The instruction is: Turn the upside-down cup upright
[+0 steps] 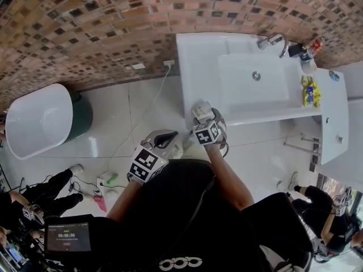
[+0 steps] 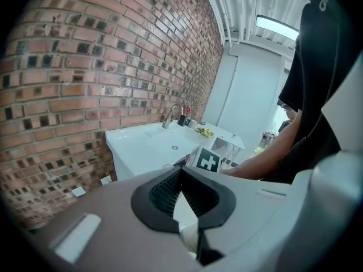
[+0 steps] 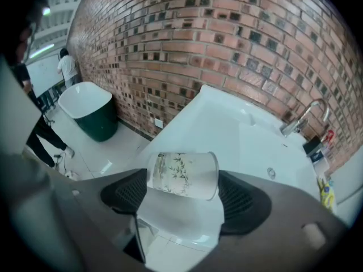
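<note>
Head view's looking steeply down from above the person onto the sink counter (image 1: 198, 67). Left gripper view sits farther back, facing that same counter and the brick wall (image 2: 85, 67). Right gripper view is way closer, angled down over the counter, cup (image 3: 182, 174) right up front.

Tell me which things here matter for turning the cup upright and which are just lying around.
For the job:
- cup, sideways between the jaws of the right gripper
- white counter

Just lying about:
- faucet
- yellow packet
- tub on the floor
- left gripper, jaws shut on nothing
</note>
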